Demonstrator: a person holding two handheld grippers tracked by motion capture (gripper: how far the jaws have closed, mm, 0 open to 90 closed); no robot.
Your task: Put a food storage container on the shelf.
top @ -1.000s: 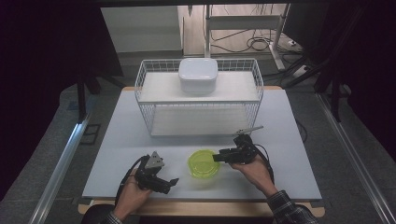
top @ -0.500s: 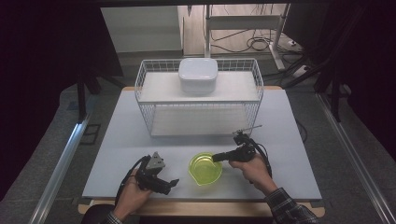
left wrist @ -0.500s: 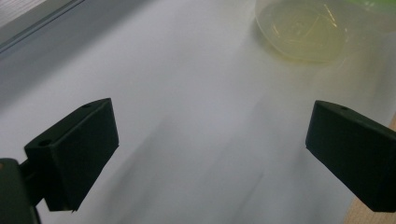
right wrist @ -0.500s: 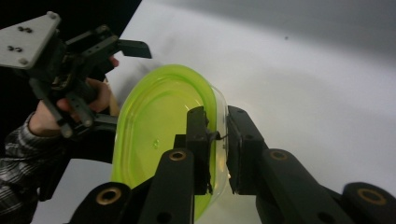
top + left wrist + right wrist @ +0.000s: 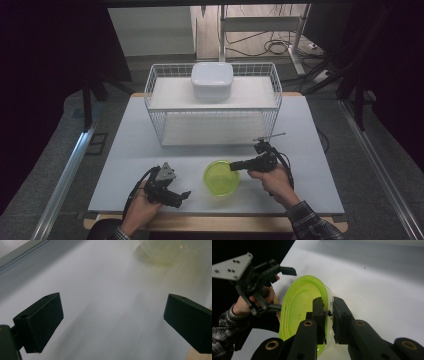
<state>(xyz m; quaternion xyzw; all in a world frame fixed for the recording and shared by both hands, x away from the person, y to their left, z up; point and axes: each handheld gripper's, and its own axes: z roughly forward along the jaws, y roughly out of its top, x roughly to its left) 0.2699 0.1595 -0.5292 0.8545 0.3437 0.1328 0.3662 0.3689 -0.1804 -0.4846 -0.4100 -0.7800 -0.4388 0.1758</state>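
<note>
Two black grippers are over a pale grey table [image 5: 125, 150]. The right gripper [image 5: 235, 166] has its jaws pinching the rim of a lime-green lidded bowl [image 5: 220, 178]: one jaw sits inside the rim and the other outside it, nearly closed. The bowl rests on the table, right at those jaws and off to the side of the left gripper [image 5: 181, 197]. The left gripper has its jaws spread wide with nothing between them, just bare table beneath, and the bowl is past the jaw tips, near but apart. Well beyond both pairs of jaws stands a white wire rack [image 5: 270, 95] with a white square lidded box [image 5: 212, 80] on its top shelf. Around the table the room is dark, with black curtains, a grey floor and cables [image 5: 272, 47] on the floor behind the rack.
</note>
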